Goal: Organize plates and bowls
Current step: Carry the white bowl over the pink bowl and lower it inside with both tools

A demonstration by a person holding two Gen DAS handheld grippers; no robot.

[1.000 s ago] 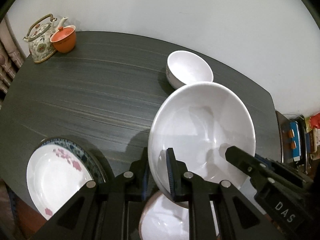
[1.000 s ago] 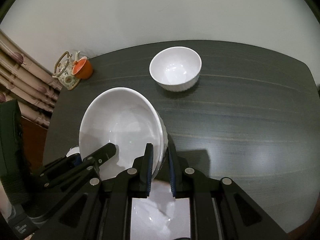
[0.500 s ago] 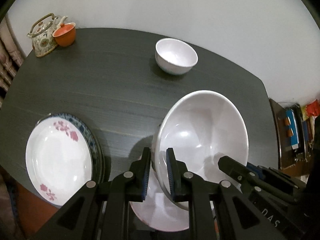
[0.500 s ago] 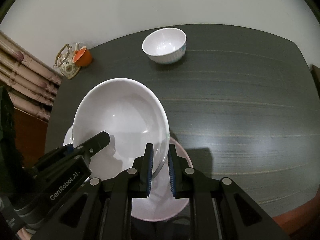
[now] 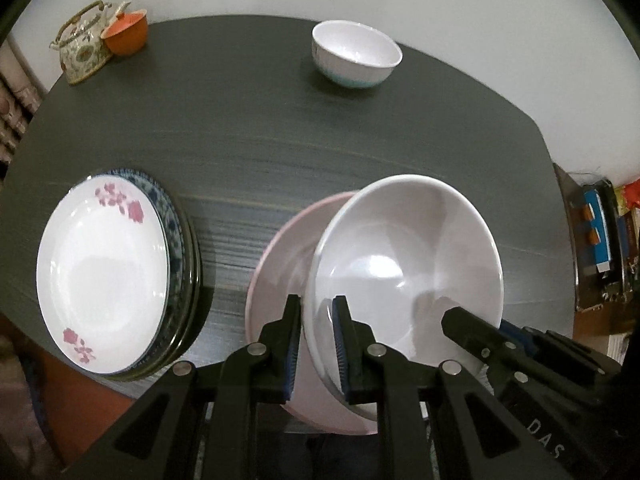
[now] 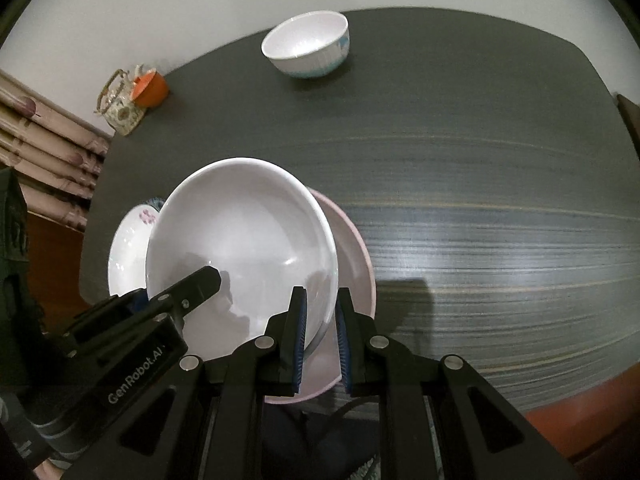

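Tilted white bowl (image 5: 404, 276) over pink plate (image 5: 280, 264), both rim-gripped.

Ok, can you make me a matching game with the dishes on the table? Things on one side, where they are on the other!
Things:
1. big white bowl
2. small white bowl
3. flowered plate
4. orange cup

Places:
A. leaning against the teapot
B. on top of the stack of plates at the left
C. alone at the far side of the table
D. held by both claws over the pink plate

Pairs: 1-D, 2-C, 3-B, 4-A
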